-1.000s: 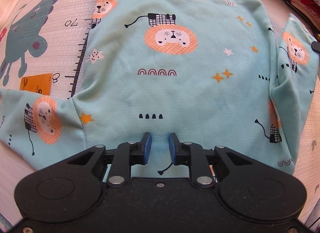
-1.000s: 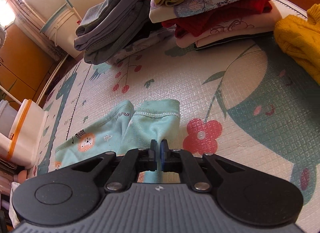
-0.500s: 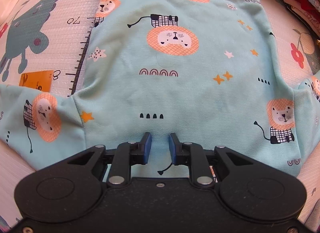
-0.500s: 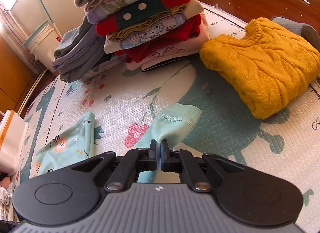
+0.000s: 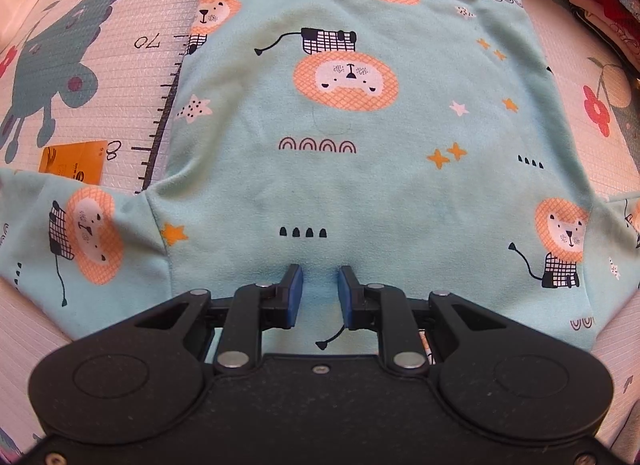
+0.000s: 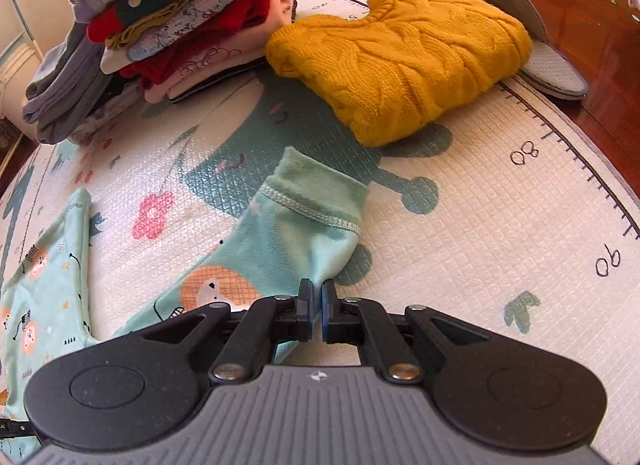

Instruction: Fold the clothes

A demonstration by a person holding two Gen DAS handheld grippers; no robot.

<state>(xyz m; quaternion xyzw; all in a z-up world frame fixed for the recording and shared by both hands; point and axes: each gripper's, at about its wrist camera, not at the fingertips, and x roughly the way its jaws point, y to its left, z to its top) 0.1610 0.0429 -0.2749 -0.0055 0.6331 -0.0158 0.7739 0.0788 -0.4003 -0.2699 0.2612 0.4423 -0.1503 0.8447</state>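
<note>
Mint-green soft cotton top printed with orange lions and small stars (image 5: 352,169) lies spread flat on the pale embossed play mat with teal animal shapes and a printed ruler scale (image 5: 120,65), its body facing up and one sleeve reaching out to each side. At the far left of the left wrist view an orange card (image 5: 72,155) rests on the mat just beyond the left sleeve. The left gripper (image 5: 319,293) hovers over the collar end of the top with its blue-padded jaws parted, fabric visible between them but not pinched. In the right wrist view, a tall stack of folded garments in grey, red and cream (image 6: 160,25) stands at the mat's far left, with a folded mustard-yellow cable-knit sweater (image 6: 400,53) beside it and a grey slipper (image 6: 552,65) behind that. The right gripper (image 6: 316,307) is clenched on the top's right sleeve (image 6: 296,233), just behind its stitched cuff.
</note>
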